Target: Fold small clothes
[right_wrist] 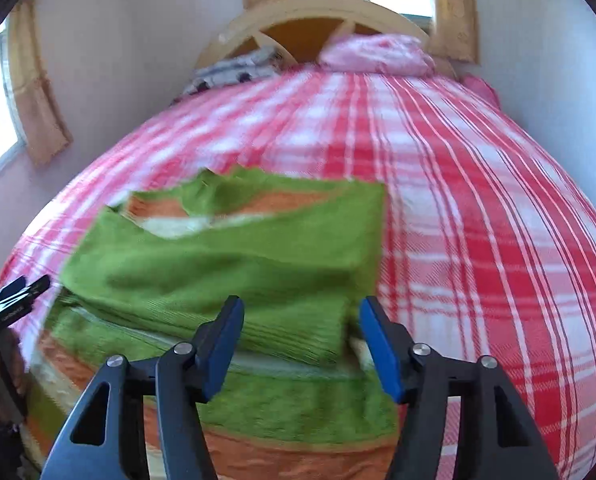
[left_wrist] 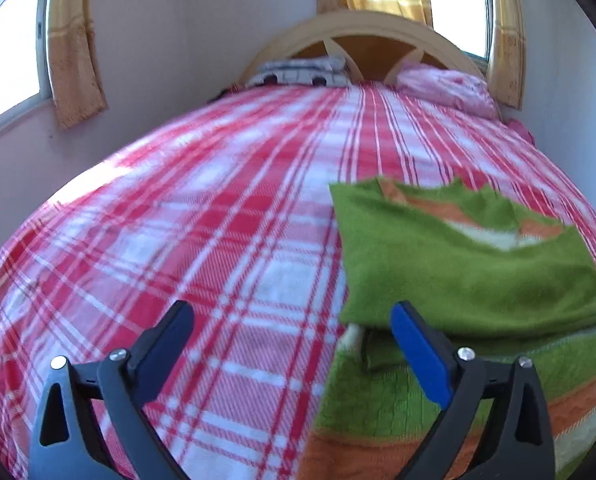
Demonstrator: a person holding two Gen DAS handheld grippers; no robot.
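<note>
So both grippers are hanging low over the near end of the bed, pointing toward the headboard (left_wrist: 372, 26), and neither has hold of anything. The left gripper (left_wrist: 293, 320) has its fingers spread wide, one over the red-and-white plaid blanket (left_wrist: 201, 216) and the blue-padded one just over the left edge of the garment. The right gripper (right_wrist: 300, 316) is released too, fingers apart, hovering right above the folded-over part of the cloth.

The garment is a small knit sweater (right_wrist: 225, 264), mostly green with orange and cream stripes. It lies on the near part of the blanket, right of the left gripper and straight under the right one. A green flap is doubled over the striped part, and the fold runs crosswise to the bed. Can't tell which end is the neck; the frames are blurry. Its far edge looks ragged and points to the headboard.

Up by the headboard sit a pink pillow (left_wrist: 446, 86) and a grey-white patterned one (left_wrist: 298, 72). Yellow curtains (left_wrist: 73, 44) hang at the windows.
</note>
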